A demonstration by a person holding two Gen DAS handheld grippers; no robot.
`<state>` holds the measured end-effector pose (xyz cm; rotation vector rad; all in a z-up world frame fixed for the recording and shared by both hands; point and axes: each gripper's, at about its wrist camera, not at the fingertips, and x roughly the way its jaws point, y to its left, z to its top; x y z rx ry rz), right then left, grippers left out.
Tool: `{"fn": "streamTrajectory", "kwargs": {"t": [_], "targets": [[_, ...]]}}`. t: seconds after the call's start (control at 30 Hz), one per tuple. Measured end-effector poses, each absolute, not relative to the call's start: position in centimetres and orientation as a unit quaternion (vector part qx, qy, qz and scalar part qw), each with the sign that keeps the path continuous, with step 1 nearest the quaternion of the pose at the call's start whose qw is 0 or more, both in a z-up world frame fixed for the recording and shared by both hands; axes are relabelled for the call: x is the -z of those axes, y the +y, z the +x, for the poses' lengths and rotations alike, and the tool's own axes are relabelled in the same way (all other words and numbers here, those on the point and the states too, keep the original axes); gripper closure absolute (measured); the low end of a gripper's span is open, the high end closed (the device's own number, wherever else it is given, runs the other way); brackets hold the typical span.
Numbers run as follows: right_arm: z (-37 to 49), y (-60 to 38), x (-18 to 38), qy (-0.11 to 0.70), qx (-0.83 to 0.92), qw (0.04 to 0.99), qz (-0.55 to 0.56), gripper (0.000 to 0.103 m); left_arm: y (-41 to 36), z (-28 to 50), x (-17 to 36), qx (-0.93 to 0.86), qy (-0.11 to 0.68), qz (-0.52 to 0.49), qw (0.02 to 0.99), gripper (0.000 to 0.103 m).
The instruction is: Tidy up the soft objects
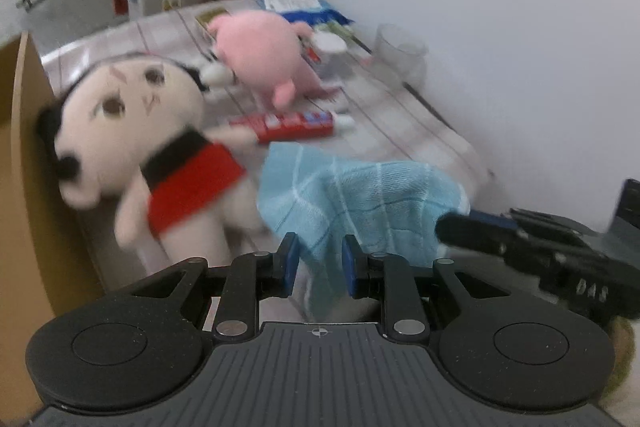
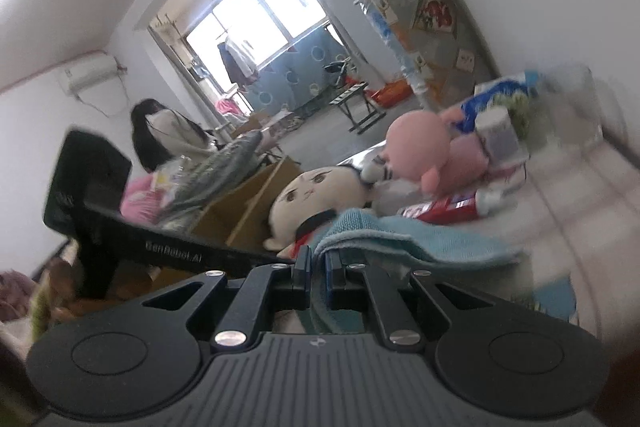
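Left wrist view: left gripper pinches the blue towel, which drapes beside the doll on the table.

Right wrist view: right gripper clamps the towel's edge.

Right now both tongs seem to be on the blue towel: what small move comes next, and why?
Probably lift the blue towel together: the left tongs and right tongs each pinch an edge, and it lies against the doll and near the toothpaste tube.
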<state>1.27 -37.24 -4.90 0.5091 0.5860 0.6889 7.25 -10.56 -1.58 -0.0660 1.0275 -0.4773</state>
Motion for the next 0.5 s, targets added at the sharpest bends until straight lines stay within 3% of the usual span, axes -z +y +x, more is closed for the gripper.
{"fn": "streamTrajectory", "kwargs": {"t": [0.5], "targets": [[6.7, -37.5, 7.8, 0.327, -0.263, 0.883, 0.209, 0.060, -10.1, 6.8, 3.7, 0.156, 0.439, -0.001, 0.885, 0.078]]}}
